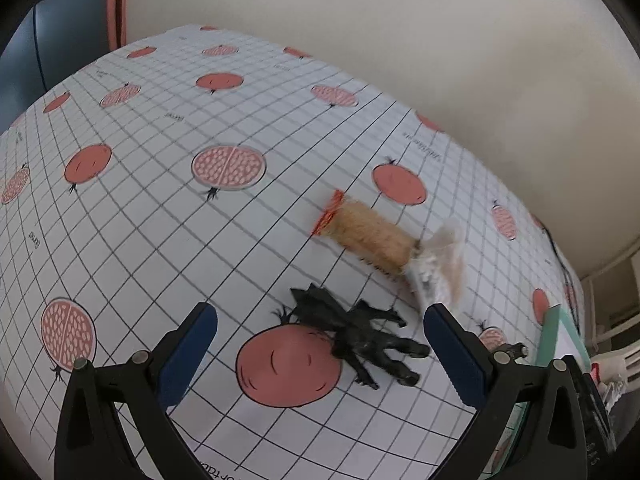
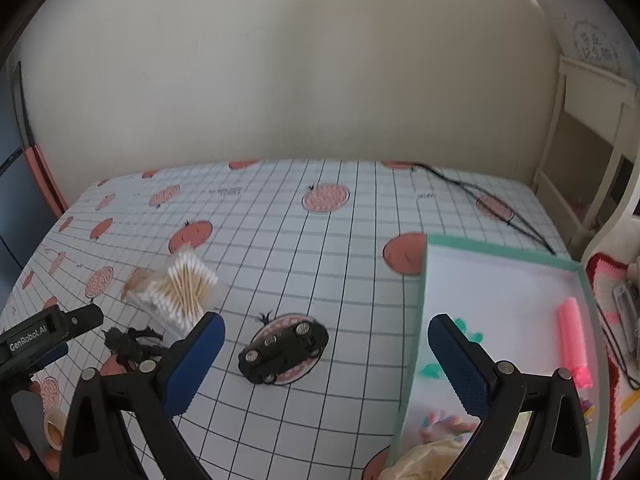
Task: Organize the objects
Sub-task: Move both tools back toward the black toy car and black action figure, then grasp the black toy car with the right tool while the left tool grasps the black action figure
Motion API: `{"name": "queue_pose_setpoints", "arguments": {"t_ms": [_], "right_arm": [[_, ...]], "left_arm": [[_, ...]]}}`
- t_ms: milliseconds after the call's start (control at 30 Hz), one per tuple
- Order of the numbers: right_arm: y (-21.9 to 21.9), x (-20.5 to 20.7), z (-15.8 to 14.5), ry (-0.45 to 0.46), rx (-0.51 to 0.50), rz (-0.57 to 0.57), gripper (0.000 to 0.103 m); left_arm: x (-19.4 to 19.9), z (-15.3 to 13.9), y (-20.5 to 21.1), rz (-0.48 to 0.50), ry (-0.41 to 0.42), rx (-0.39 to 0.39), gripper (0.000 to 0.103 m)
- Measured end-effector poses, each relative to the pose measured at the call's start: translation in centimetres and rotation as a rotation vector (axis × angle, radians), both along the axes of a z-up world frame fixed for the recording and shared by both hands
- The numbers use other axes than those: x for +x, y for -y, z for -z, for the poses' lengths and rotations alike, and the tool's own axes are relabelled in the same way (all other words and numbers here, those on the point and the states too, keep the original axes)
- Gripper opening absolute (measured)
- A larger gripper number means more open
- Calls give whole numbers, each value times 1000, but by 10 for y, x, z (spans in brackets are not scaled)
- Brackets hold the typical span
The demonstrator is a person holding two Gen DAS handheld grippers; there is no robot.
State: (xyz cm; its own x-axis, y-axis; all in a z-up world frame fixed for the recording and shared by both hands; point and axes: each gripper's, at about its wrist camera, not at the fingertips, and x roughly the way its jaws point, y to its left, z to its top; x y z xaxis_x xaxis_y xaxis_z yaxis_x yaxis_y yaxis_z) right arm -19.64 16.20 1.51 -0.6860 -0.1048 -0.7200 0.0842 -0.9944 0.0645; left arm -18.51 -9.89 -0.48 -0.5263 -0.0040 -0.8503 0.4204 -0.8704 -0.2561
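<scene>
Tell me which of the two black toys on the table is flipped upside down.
The black toy car, lying wheels-up near the green box. The black creature figure sits by the left claw instead.

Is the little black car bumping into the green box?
Apart. The right wrist view shows bare tablecloth between the car and the box.

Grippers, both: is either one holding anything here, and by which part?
Nothing is held. The left gripper is open over the black toy figure; the right gripper is open above the black toy car.
</scene>
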Motion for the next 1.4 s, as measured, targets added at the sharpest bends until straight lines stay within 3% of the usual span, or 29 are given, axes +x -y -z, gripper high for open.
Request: {"name": "queue_pose_setpoints", "arguments": {"t_ms": [300, 600, 1000, 1400], "right_arm": [[-2, -10, 27, 77, -101, 39, 103], [4, -19, 45, 115, -124, 44, 103], [17, -24, 61, 144, -117, 29, 103], [26, -27, 70, 150, -63, 19, 101]], "left_arm": [[-13, 21, -7, -1, 52, 45, 103], [-22, 26, -9, -4, 59, 55, 103], [-34, 36, -28, 25, 95, 3, 102], [-44, 42, -44, 54, 116, -137, 102]]}}
